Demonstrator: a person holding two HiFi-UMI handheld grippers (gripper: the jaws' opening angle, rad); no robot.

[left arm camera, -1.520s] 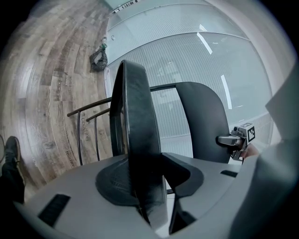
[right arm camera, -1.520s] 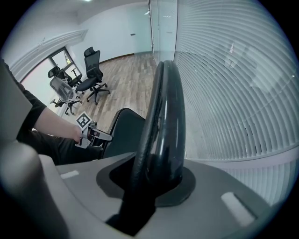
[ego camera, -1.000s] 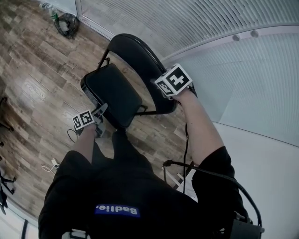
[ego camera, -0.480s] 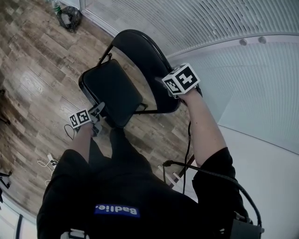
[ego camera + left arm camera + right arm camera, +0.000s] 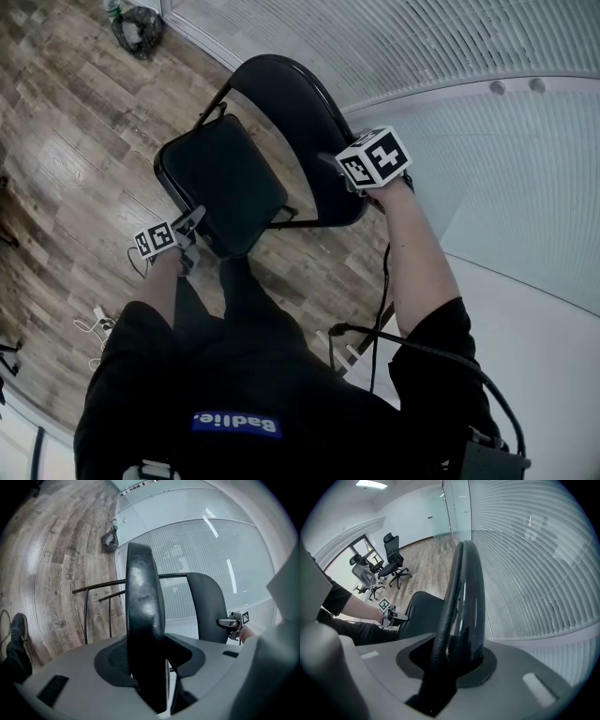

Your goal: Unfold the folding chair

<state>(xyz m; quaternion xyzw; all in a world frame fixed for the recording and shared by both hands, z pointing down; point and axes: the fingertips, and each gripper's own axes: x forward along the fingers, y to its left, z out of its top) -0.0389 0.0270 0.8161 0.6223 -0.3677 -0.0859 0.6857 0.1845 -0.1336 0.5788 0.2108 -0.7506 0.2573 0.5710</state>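
1. Folding chair (image 5: 246, 167): black; it stands on the wooden floor (image 5: 56, 141), just beside the ribbed glass wall (image 5: 450, 56).
2. Seat (image 5: 216, 192): padded, with its broad face turned up toward the head view. Thin metal frame tubes show at its sides.
3. Backrest (image 5: 291, 108): a curved panel between the seat and the glass wall.
4. Left gripper (image 5: 192, 223): its jaws are closed on the near edge of the seat. In the left gripper view that edge fills the gap between them.
5. Right gripper (image 5: 333, 167): its jaws are closed on the rim of the backrest, one jaw against each face of the panel.
6. Dark bag (image 5: 136, 28): on the floor at the foot of the wall, well apart from the chair.
7. Office chairs (image 5: 390, 555): at the far end of the room, seen in the right gripper view only.
8. Cable (image 5: 380, 309): hangs beside the person's right forearm.
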